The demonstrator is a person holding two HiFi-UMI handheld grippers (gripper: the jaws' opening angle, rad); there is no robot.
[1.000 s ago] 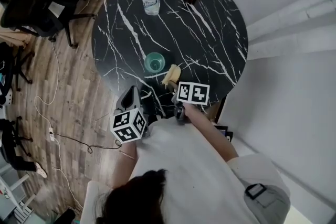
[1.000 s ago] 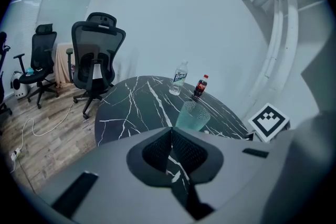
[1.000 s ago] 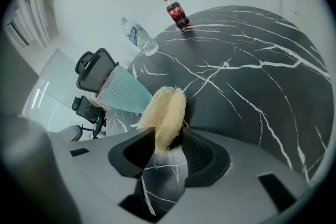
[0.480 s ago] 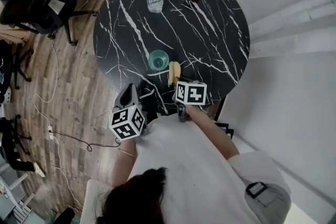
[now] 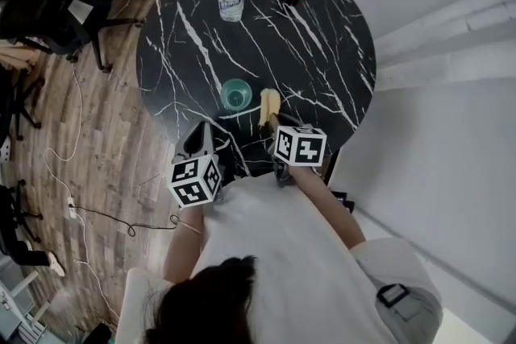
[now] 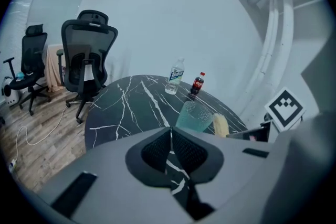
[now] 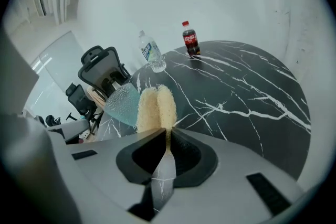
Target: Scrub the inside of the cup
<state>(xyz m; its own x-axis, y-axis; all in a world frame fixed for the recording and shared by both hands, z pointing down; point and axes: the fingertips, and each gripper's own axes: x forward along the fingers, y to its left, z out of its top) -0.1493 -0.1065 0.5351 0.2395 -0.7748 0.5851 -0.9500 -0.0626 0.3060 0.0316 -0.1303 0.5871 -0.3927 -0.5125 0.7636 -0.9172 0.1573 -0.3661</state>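
Office: swivel chairs (image 6: 86, 63), round marble table (image 5: 322, 52)

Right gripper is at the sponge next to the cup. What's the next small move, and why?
Probably lift the sponge off the table and over the cup: the right gripper is closing its jaws with the sponge pinched between them, the cup stands upright just beside it, and the left gripper is shut and empty.
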